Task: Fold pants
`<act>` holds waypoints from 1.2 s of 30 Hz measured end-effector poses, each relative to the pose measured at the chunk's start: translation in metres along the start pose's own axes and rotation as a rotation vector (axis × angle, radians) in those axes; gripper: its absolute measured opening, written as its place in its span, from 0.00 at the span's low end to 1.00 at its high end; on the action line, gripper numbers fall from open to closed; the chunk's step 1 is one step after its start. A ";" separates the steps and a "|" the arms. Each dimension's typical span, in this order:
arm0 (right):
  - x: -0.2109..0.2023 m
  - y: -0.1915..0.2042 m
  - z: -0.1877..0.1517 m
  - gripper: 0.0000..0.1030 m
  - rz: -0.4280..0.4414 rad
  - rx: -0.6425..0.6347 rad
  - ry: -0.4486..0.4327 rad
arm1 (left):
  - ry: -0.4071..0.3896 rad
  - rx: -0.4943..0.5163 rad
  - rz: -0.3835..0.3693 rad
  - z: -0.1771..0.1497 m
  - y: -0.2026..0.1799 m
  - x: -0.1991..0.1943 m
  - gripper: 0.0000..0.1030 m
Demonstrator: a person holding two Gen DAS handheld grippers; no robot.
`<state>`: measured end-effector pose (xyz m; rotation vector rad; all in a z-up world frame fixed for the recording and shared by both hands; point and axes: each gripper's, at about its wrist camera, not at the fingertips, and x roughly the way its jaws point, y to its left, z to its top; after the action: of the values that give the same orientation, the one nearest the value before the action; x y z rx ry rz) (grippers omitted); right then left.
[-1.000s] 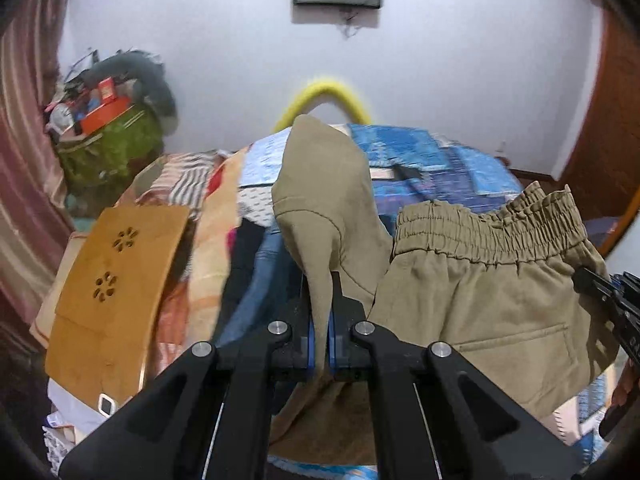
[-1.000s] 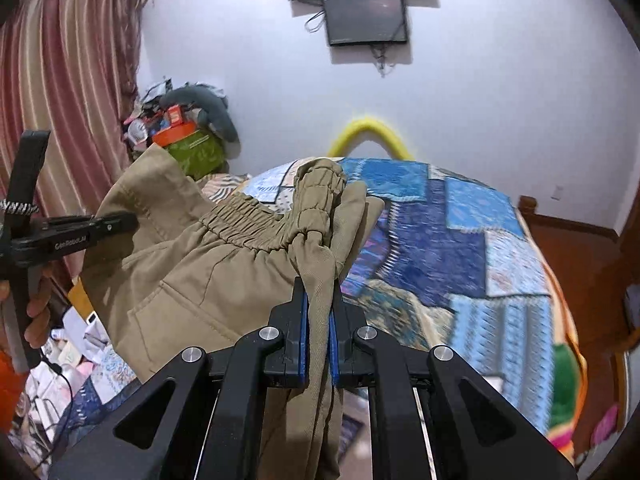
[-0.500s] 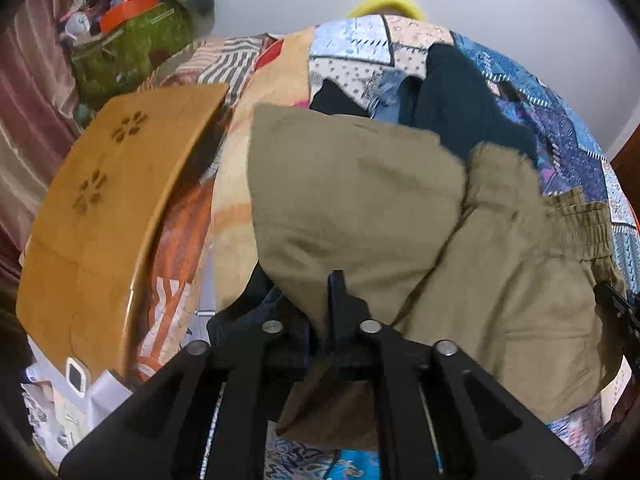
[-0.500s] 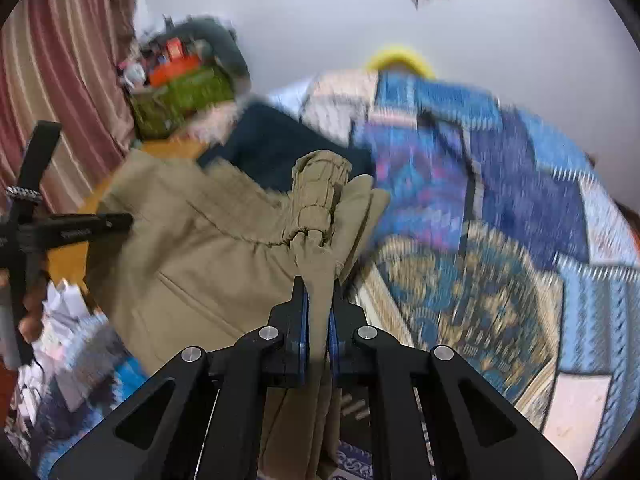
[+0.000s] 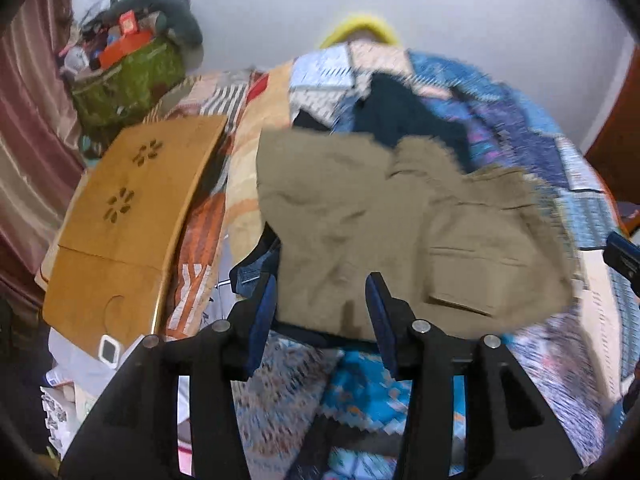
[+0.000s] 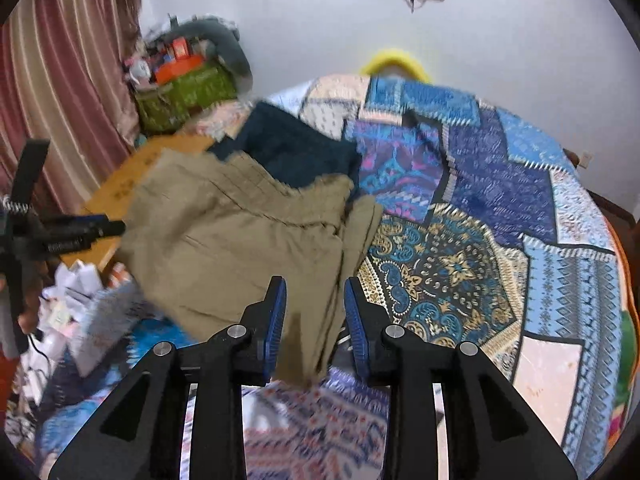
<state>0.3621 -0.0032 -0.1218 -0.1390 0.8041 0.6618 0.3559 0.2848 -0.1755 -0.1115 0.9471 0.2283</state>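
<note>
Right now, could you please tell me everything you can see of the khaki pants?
The khaki pants are a plain woven-looking fabric, folded and rumpled, lying on the patchwork bedspread. A gathered elastic waistband and a flapped pocket show. Their far edge overlaps a dark garment. Both the left gripper and right gripper stand open, fabric between their jaws, unclamped.

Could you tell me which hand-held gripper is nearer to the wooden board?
Left. The left hand-held gripper is open at the pants' edge nearest the wooden board; the right hand-held gripper is open at their far edge.
</note>
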 end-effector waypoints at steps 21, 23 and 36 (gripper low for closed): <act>-0.268 0.089 -0.037 0.26 0.079 -0.114 -0.557 | -0.569 0.020 -0.121 -0.108 -0.055 -0.322 0.55; -0.280 0.099 -0.049 0.27 0.085 -0.114 -0.587 | -0.613 0.021 -0.108 -0.123 -0.058 -0.339 0.57; -0.294 0.109 -0.080 1.00 0.038 -0.041 -0.644 | -0.743 0.032 -0.067 -0.186 -0.077 -0.384 0.98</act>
<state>0.0988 -0.0916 0.0435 0.0544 0.1744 0.7041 0.0112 0.1182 0.0288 -0.0221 0.2074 0.1714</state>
